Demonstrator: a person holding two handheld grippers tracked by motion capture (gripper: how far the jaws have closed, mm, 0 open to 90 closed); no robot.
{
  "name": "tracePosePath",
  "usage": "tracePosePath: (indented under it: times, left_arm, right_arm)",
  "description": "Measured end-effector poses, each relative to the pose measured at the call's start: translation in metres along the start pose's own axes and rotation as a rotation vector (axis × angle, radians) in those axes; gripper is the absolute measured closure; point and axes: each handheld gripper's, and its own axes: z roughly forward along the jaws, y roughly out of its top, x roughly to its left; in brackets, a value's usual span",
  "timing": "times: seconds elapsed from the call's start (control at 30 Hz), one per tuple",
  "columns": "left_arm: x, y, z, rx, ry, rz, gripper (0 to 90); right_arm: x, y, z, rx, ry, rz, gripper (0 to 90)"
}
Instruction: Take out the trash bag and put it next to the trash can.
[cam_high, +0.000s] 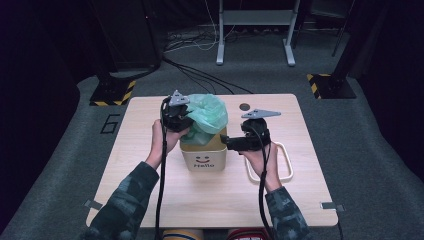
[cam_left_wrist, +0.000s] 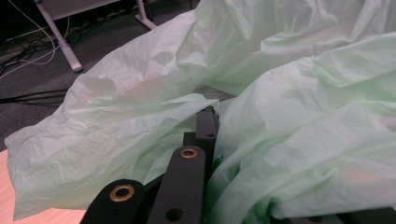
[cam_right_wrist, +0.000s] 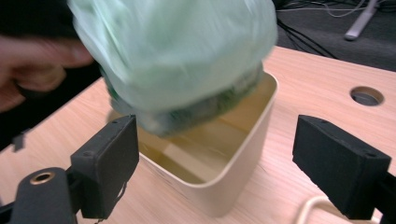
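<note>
There, at the left of the high view, the left gripper (cam_high: 183, 121) was clenched on the crumpled, pale green thin plastic bag (cam_high: 206, 116), a fold of the film pinched between its black jaws. In the left gripper view the bag (cam_left_wrist: 261, 107) looked translucent and heavily creased, billowing in loose folds around and above the closed jaws, with a strip of the light wooden table (cam_left_wrist: 9, 186) at the lower left corner. The bag sat in the mouth of the cream, square, round-cornered plastic bin (cam_high: 204, 154), its bulk puffed up above the rim toward the far side; the bin stood near the middle of the table (cam_high: 150, 190) and bore a small smiley face and lettering on its front wall. Just to the right of the bin, the right gripper (cam_high: 226, 141) was released, its jaws wide apart and gripping nothing, pointing at the bin's near corner (cam_right_wrist: 233, 158). In the right gripper view the bag (cam_right_wrist: 177, 56) was blurred. A white looped handle-shaped frame (cam_high: 287, 162) lay flat on the table under the right hand.
</note>
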Motion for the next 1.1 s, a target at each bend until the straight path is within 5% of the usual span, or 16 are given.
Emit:
tracePosePath:
  times: [0.27, 0.5, 0.77, 1.1]
  left_arm:
    - [0.000, 0.003, -0.005, -0.010, 0.001, 0.001, 87.9]
    - [0.001, 0.006, -0.008, -0.018, 0.005, 0.008, 87.9]
    - [0.003, 0.009, -0.013, -0.028, 0.017, 0.012, 87.9]
    - [0.009, 0.016, -0.021, -0.042, 0.034, 0.013, 87.9]
  right_arm:
    - [0.005, -0.050, 0.025, 0.047, -0.055, -0.029, 10.9]
    - [0.015, -0.108, 0.051, 0.058, -0.164, -0.057, 3.1]
    - [0.013, -0.152, 0.078, 0.122, -0.177, -0.032, 0.0]
    - [0.014, -0.169, 0.093, 0.184, -0.196, -0.039, 0.0]
